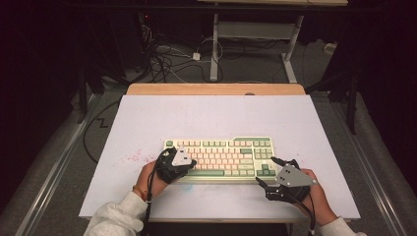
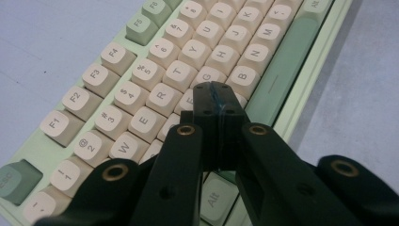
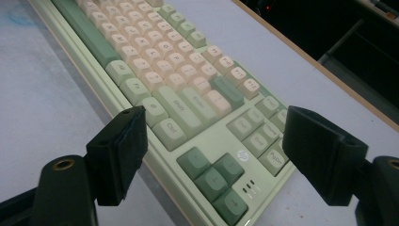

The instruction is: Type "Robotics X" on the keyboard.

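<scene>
Keyboard (image 1: 221, 157) on white table (image 1: 147, 123) | left gripper (image 2: 217, 101) closed over keys | right gripper (image 3: 211, 155) wide

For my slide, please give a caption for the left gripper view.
Closed left tongs poised over the cream keys of a green keyboard.

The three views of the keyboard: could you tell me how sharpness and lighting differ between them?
High view: table evenly lit, surroundings dark, keyboard legends too small to read. Left gripper view: near legends crisp, closed left gripper sharp. Right gripper view: far keys soft, open right gripper slightly blurred.
</scene>
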A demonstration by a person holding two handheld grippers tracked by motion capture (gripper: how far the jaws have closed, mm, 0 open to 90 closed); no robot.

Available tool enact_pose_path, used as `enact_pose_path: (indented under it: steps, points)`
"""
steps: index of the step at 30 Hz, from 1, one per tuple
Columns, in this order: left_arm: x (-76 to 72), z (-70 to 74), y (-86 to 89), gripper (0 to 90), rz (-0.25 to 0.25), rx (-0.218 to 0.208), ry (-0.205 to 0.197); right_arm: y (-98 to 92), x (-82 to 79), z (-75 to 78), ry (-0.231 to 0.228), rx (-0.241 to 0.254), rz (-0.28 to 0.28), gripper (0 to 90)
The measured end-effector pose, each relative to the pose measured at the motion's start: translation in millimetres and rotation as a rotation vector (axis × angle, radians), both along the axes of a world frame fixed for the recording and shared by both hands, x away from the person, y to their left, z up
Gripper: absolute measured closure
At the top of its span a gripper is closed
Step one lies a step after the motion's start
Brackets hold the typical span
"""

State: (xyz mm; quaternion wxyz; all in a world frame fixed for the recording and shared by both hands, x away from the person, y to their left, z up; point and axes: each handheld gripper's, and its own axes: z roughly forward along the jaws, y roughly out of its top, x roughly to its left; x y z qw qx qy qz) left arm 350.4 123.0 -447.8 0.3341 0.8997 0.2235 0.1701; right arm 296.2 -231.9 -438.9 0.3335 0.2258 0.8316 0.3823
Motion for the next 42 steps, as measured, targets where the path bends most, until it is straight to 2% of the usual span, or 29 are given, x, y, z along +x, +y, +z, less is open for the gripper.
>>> enact_pose_path:
  steps: [28, 38, 42]
  points:
    - [2.9, 11.7, 20.7, 87.7, 0.047, -0.037, -0.021, -0.5, -0.9, 1.4, -0.007, 0.005, -0.004, 22.6]
    - [9.8, 6.1, 24.9, 87.7, 0.071, -0.03, -0.006, 0.7, -0.9, 0.6, -0.004, 0.0, 0.0, 22.6]
    - [11.8, 1.5, 23.4, 87.7, 0.069, -0.013, 0.006, 1.1, -0.9, 0.0, -0.002, -0.006, 0.003, 22.6]
